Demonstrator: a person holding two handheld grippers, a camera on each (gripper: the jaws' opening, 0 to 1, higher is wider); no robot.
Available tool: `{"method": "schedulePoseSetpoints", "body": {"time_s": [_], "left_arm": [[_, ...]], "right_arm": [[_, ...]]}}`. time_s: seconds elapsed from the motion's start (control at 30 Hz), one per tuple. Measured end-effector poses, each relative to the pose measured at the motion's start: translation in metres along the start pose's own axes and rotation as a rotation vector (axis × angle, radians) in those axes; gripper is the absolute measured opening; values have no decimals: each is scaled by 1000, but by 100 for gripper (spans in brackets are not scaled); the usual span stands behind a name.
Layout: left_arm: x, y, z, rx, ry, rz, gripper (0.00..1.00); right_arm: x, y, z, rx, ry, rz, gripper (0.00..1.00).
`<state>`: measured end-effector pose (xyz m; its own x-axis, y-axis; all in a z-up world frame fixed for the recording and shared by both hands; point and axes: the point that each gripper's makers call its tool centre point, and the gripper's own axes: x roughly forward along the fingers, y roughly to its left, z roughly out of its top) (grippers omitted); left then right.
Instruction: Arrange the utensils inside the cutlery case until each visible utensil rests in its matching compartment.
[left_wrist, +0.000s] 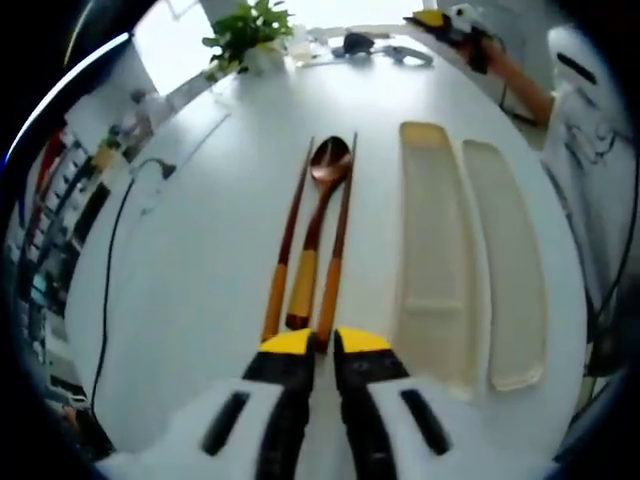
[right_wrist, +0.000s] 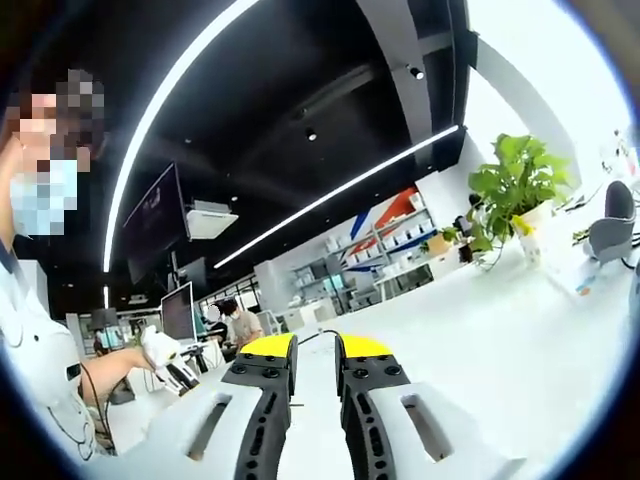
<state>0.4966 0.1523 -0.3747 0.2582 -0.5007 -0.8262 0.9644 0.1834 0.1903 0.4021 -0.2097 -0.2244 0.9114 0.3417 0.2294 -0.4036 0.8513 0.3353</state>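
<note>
Wooden spoon (left_wrist: 318, 232) and two chopsticks (left_wrist: 286, 240) lie on the white table (left_wrist: 200, 260) just ahead of my left gripper (left_wrist: 324, 343), jaws nearly closed, empty. Two case trays (left_wrist: 470, 250) lie beside. My right gripper (right_wrist: 316, 350) is nearly closed, empty.

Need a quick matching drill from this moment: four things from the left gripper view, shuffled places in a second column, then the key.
Things
1. spoon
2. chopsticks
3. case halves
4. potted plant

Places
A. at the far end of the table
B. lying side by side, right of the utensils, nothing in them
C. one on each side of the spoon
D. in the middle of the utensil row, bowl pointing away

Pairs: 1-D, 2-C, 3-B, 4-A
</note>
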Motion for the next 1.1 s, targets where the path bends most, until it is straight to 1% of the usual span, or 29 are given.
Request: {"method": "schedulePoseSetpoints", "body": {"time_s": [0.3, 0.37, 0.53, 0.6, 0.7, 0.87, 0.93, 1.03, 1.1], "left_arm": [[0, -1, 0, 6, 12, -7, 7], [-1, -3, 0, 4, 6, -29, 6], [0, 0, 0, 32, 6, 2, 6], [1, -1, 1, 27, 4, 0, 6], [1, -2, 4, 44, -6, -4, 6], [-5, -4, 11, 77, -26, 12, 6], [-7, -4, 12, 78, -29, 17, 6], [-11, -2, 16, 92, -32, 40, 6], [-14, -2, 20, 101, -45, 54, 6]], "right_arm": [[0, -3, 1, 31, -15, 2, 15], [-1, -4, 1, 33, -17, 2, 15], [-4, -7, 2, 40, -21, -6, 15], [-5, -9, 1, 45, -22, -8, 15], [-6, -9, 0, 56, -23, -5, 15], [-7, -9, 0, 61, -26, -7, 15], [-7, -10, 0, 66, -28, -8, 15], [-7, -10, -1, 72, -28, -8, 15], [-7, -9, -2, 74, -27, -7, 15]]}}
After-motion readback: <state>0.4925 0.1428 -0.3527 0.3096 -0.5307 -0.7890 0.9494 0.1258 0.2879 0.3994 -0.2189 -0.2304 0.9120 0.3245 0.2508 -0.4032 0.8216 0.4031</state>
